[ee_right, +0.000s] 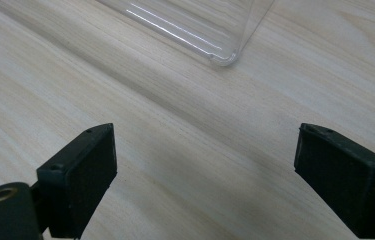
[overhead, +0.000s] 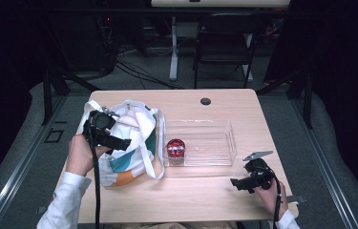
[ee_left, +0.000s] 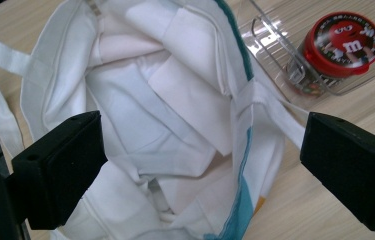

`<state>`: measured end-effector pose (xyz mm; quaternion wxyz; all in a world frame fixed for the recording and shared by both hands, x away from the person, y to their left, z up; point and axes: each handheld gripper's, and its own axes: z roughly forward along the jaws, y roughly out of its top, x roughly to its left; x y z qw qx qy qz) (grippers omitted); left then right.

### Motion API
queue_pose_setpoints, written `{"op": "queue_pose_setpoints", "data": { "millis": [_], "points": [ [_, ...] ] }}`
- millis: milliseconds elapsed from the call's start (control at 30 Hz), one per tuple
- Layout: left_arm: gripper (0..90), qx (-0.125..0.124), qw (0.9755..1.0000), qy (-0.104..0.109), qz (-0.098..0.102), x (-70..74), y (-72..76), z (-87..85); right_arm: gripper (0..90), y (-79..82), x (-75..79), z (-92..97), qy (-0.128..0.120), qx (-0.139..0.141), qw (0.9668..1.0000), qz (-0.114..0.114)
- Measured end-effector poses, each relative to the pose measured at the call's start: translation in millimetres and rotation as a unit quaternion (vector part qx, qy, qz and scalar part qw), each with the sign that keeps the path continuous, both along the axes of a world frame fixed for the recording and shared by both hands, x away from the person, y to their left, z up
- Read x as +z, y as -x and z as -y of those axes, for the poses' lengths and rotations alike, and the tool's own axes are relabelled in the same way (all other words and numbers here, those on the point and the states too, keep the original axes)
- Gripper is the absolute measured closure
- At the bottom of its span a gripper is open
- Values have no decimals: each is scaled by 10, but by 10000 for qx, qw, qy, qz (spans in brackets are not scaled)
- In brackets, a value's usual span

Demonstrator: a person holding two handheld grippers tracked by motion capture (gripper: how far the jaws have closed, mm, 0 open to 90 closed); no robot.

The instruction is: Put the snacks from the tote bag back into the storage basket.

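While both tools gape empty: one tote bag [overhead: 129, 143], one clear tray [overhead: 215, 143], one red-lidded jar [overhead: 175, 149] inside.

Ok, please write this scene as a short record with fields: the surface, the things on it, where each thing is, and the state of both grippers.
surface: wooden table
bag: white cloth tote bag with teal and orange parts, lying at the table's left side, mouth open
tray: clear plastic tray, to the right of the bag
jar: red-lidded candy jar, upright in the tray's left end
left gripper: open, over the bag's mouth, nothing between the jaws
right gripper: open, over bare table near a corner of the tray, holding nothing
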<state>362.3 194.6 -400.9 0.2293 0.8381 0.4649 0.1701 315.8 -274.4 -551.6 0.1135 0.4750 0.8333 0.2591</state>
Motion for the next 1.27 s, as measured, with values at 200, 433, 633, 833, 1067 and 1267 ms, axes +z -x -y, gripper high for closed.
{"op": "queue_pose_setpoints", "data": {
  "millis": [200,433,633,833,1067,1267],
  "points": [
    [42,184,9997,3,-131,-150,79,-210,96,-4,-4,-9,18,48,10000,-27],
    [45,313,9992,166,-189,-355,240,-437,96,-1,-6,-12,-8,15,10000,-38],
    [43,453,9987,243,-71,-500,447,-614,97,-2,-7,-11,31,17,10000,-33],
    [36,593,9977,317,78,-661,630,-783,97,-1,-7,-11,6,6,10000,-25],
    [8,689,9962,538,0,-869,689,-948,88,-3,-14,2,75,-11,10000,11],
    [2,871,9955,318,-220,-1120,598,-1103,56,-51,-95,14,150,-15,9998,-139]
  ]
}}
